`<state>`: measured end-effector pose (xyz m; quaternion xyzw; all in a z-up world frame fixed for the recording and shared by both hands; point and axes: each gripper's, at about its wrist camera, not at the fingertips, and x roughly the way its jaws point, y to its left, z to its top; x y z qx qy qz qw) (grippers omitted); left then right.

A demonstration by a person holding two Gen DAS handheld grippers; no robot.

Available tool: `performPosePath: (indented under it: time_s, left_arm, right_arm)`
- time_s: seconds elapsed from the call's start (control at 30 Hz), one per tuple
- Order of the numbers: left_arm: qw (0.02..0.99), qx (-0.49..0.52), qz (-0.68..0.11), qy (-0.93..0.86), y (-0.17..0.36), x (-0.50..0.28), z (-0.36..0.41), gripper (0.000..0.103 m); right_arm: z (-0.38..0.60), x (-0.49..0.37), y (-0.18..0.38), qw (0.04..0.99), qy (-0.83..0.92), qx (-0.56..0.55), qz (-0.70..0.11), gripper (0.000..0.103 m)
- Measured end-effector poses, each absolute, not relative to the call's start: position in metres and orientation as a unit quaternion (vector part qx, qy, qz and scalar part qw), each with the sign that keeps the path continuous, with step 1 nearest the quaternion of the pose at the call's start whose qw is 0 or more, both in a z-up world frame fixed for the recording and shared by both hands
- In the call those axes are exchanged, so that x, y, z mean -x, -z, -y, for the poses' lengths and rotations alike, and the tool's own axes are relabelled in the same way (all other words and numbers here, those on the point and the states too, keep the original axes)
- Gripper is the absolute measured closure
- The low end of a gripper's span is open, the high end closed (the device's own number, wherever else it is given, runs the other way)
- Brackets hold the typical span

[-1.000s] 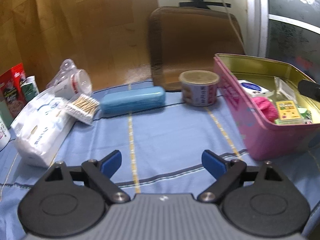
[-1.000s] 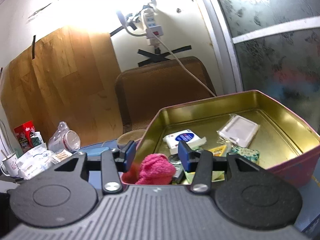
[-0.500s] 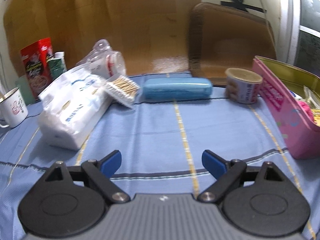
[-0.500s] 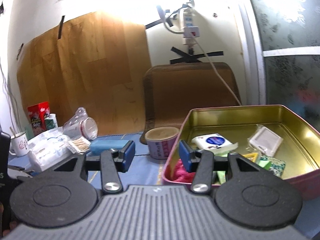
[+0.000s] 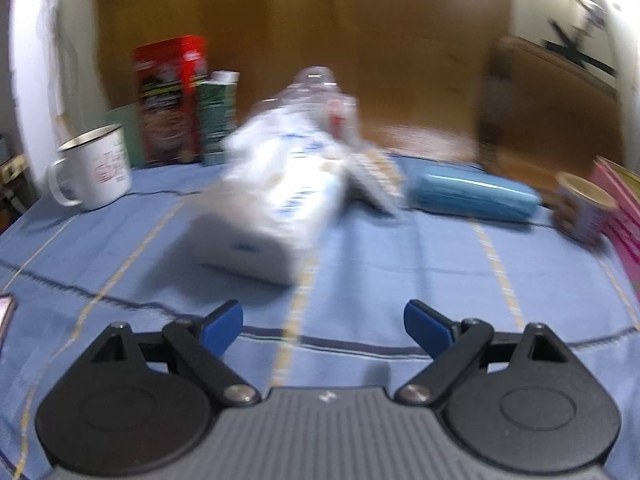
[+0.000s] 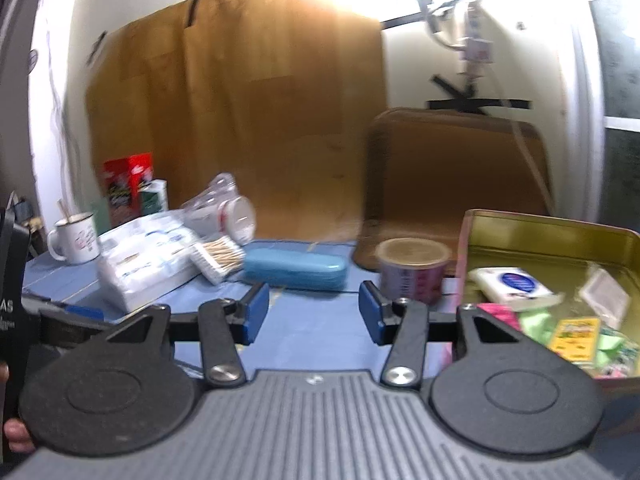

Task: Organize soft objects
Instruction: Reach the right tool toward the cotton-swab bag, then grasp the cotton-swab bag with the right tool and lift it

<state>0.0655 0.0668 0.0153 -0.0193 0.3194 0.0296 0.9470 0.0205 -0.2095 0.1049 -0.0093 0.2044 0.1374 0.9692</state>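
Two grippers, both empty. L gripper (image 5: 323, 322) has jaws wide apart w/ nothing between them, aimed at the white soft pack (image 5: 276, 196) lying on the blue cloth (image 5: 400, 272), just ahead and slightly left of centre. R gripper (image 6: 309, 312) has jaws part open, nothing between them, hanging over the cloth just left of the pink tin (image 6: 560, 232), which already holds small items.

Judged step: L reaches for the pack, probably to move it to the tin. To do it well: centre the pack between the pads, come in low along its short width, avoid the swabs (image 6: 218, 258) touching its far side, squeeze gently since the wrap will give and could slip. Blue case (image 5: 476, 196) and cup (image 5: 586, 208) sit between pack and tin, so lift clear over them.

Vs a sec ago: L view has swung left, pack now nearly centred and nearer, tin pushed to the right edge, mug (image 5: 94, 166) newly visible. R has pulled back from over the tin, jaws a bit wider.
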Motion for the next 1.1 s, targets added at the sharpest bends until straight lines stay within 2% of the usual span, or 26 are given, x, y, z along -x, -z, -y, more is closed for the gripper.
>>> performPosePath:
  time_s: [0.13, 0.2, 0.63, 0.7, 0.73, 0.77, 0.93, 1.1]
  left_arm:
    - [0.947, 0.043, -0.312, -0.062, -0.007, -0.067, -0.093, 0.012]
    - [0.944, 0.079, -0.315, -0.055, -0.004, -0.067, -0.105, 0.012]
    - [0.968, 0.09, -0.23, -0.054, -0.011, -0.047, -0.107, 0.012]
    - [0.967, 0.094, -0.231, -0.055, -0.012, -0.048, -0.109, 0.012]
    - [0.966, 0.096, -0.233, -0.054, -0.012, -0.049, -0.109, 0.012]
    - [0.966, 0.098, -0.233, -0.053, -0.012, -0.049, -0.11, 0.012]
    - [0.966, 0.099, -0.233, -0.05, -0.012, -0.047, -0.11, 0.012]
    - [0.965, 0.091, -0.243, -0.032, -0.012, -0.048, -0.107, 0.008]
  right_arm:
    - [0.181, -0.045, -0.099, 0.963, -0.168, 0.036, -0.209, 0.047]
    - [0.16, -0.061, -0.093, 0.96, -0.181, 0.069, -0.203, 0.042]
    - [0.042, -0.176, -0.034, 0.92, -0.215, 0.222, -0.242, 0.043]
    - [0.035, -0.187, -0.028, 0.914, -0.215, 0.232, -0.253, 0.047]
    - [0.033, -0.192, -0.026, 0.911, -0.215, 0.235, -0.262, 0.058]
    - [0.033, -0.193, -0.027, 0.91, -0.215, 0.234, -0.266, 0.074]
    - [0.055, -0.157, -0.037, 0.916, -0.219, 0.226, -0.249, 0.08]
    - [0.1, -0.075, -0.047, 0.911, -0.242, 0.25, -0.222, 0.08]
